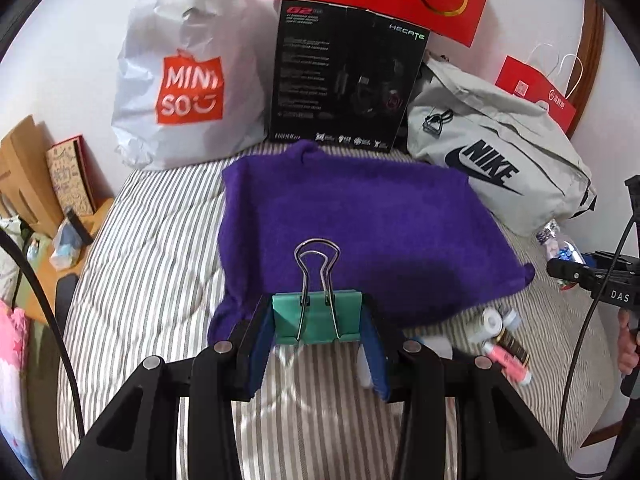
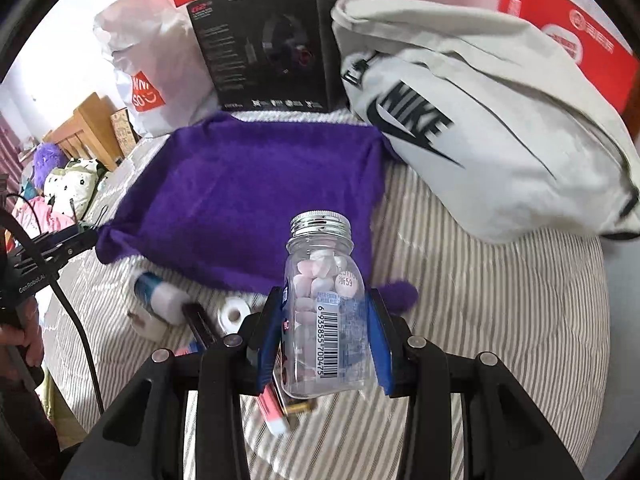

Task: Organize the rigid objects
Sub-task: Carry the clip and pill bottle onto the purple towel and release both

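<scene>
My left gripper (image 1: 317, 328) is shut on a green binder clip (image 1: 316, 316), held above the near edge of a purple cloth (image 1: 360, 220) spread on the striped bed. My right gripper (image 2: 325, 332) is shut on a clear bottle (image 2: 322, 304) with a silver cap and pink tablets inside, held upright just in front of the purple cloth (image 2: 256, 196). Small loose items lie on the bed by the cloth's near edge: white tubes (image 1: 491, 322), a pink stick (image 1: 508, 362), a blue-and-white tube (image 2: 158, 294) and a white roll (image 2: 233, 314).
A white Miniso bag (image 1: 188, 76), a black box (image 1: 344, 76), a grey Nike bag (image 1: 492, 148) and red paper bags (image 1: 536, 94) line the wall behind the cloth. The other hand-held gripper (image 1: 600, 280) is at the right edge. A wooden desk (image 1: 60, 248) stands left of the bed.
</scene>
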